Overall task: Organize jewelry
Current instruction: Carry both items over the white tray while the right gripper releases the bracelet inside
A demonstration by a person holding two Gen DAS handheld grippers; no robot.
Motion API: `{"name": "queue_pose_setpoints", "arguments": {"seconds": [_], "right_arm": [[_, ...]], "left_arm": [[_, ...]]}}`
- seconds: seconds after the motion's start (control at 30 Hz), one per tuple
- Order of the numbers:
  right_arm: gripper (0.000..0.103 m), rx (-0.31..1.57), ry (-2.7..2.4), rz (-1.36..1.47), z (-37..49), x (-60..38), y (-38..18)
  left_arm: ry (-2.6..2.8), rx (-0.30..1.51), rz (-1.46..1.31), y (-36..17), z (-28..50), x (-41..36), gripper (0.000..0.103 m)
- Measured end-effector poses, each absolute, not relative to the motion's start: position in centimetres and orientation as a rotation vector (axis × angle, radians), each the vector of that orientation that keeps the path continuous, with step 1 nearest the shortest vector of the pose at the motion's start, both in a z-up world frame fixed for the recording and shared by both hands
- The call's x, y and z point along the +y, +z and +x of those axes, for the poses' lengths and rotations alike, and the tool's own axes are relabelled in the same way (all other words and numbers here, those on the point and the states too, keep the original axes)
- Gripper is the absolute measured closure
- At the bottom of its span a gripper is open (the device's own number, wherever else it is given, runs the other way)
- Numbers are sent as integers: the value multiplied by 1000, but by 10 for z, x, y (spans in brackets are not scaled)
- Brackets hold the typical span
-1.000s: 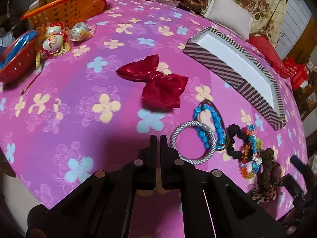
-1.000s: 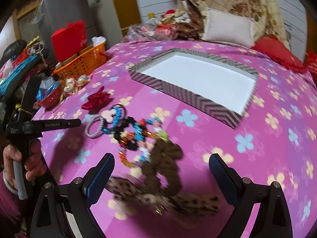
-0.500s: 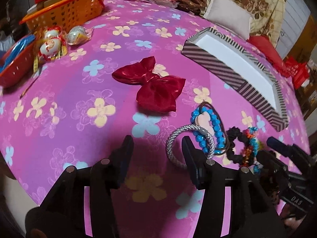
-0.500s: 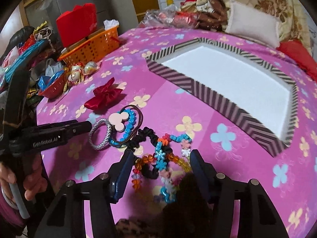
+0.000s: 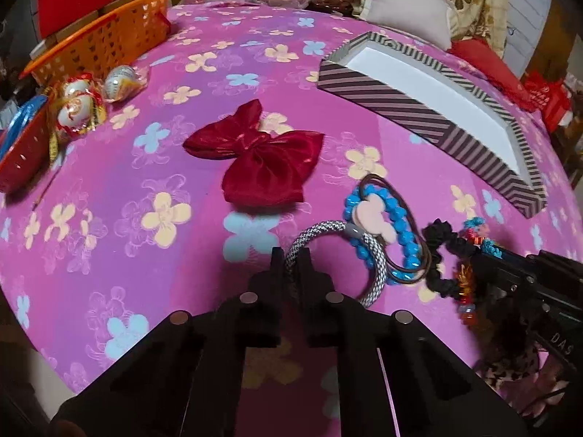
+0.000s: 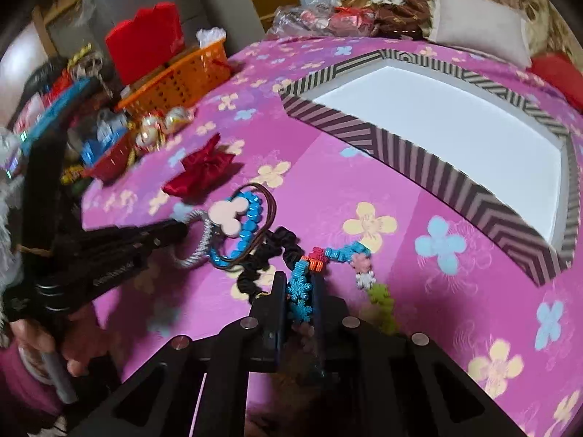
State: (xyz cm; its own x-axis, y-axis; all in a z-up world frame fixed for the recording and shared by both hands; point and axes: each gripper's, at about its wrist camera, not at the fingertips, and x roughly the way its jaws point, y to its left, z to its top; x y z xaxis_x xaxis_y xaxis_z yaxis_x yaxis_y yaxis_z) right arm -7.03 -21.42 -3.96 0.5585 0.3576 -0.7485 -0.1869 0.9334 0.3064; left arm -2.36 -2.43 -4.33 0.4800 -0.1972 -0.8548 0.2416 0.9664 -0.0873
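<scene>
My left gripper (image 5: 290, 255) points down at the pink flowered cloth, its jaws closing on the near rim of a grey-white braided hair ring (image 5: 375, 266), which sits pinched between the pads. My right gripper (image 6: 298, 280) is closing on a colourful bead bracelet (image 6: 342, 253), with blue snowflake beads squeezed between its fingers. Between the two lie a blue bead bracelet with a pink mouse charm (image 5: 371, 215) and a black scrunchie (image 5: 442, 251). A red satin bow (image 5: 262, 156) lies further back. The striped open box (image 5: 400, 102) with a white floor stands at the far right.
A leopard-print scrunchie (image 5: 510, 367) lies under the right gripper. An orange basket (image 5: 105, 40), foil-wrapped eggs (image 5: 78, 109) and a red bowl (image 5: 22, 149) crowd the far left edge. A pillow (image 5: 404, 7) and bags sit behind. A hand (image 6: 73, 331) holds the left tool.
The left jaws opened, moved over the grey ring's rim and shut on it. The right gripper came forward and down from the leopard scrunchie and closed on the bead bracelet.
</scene>
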Motion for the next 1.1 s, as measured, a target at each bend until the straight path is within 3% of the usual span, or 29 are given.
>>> {"name": "queue_pose_setpoints", "arguments": {"seconds": [0.27,1.1], "right_arm": [[91,848,377,449,-87,-249,-16],[91,667,409,428,-109,-253,67]], "left_arm": [[-301,999,13,-20,-32,-22,97],[-344,940,-16,34,-44,-23,97]]}}
